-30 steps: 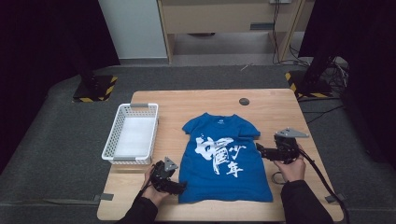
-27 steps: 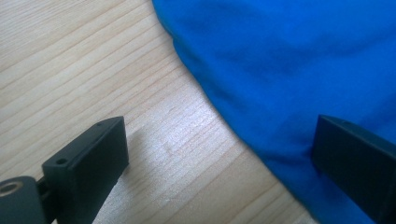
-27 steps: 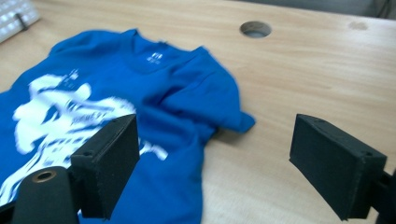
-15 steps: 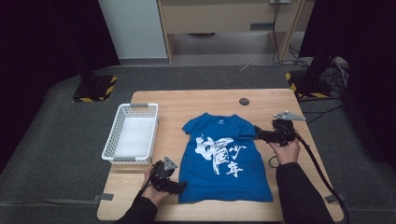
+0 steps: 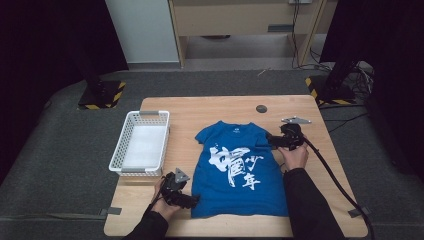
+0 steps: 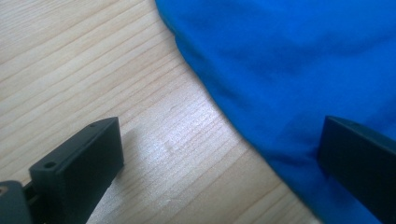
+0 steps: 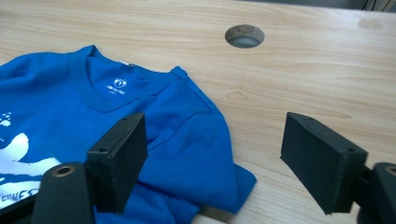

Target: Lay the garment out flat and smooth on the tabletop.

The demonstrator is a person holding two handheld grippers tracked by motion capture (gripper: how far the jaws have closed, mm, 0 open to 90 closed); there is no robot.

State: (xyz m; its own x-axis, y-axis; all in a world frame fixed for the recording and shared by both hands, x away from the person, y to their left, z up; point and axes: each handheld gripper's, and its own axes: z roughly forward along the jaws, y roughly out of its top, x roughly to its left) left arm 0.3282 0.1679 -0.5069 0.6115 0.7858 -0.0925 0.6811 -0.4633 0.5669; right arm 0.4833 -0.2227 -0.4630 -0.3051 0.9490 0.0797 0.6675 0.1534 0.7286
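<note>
Fold start: both grippers, left gripper (image 5: 194,200) and right gripper (image 5: 270,141), released at T-shirt (image 5: 240,172) edges; next, clench hem and sleeve.

Both forearms reach forward; the left gripper (image 5: 192,200) and right gripper (image 5: 270,140) hold their fingers (image 7: 119,161) wide apart.
</note>
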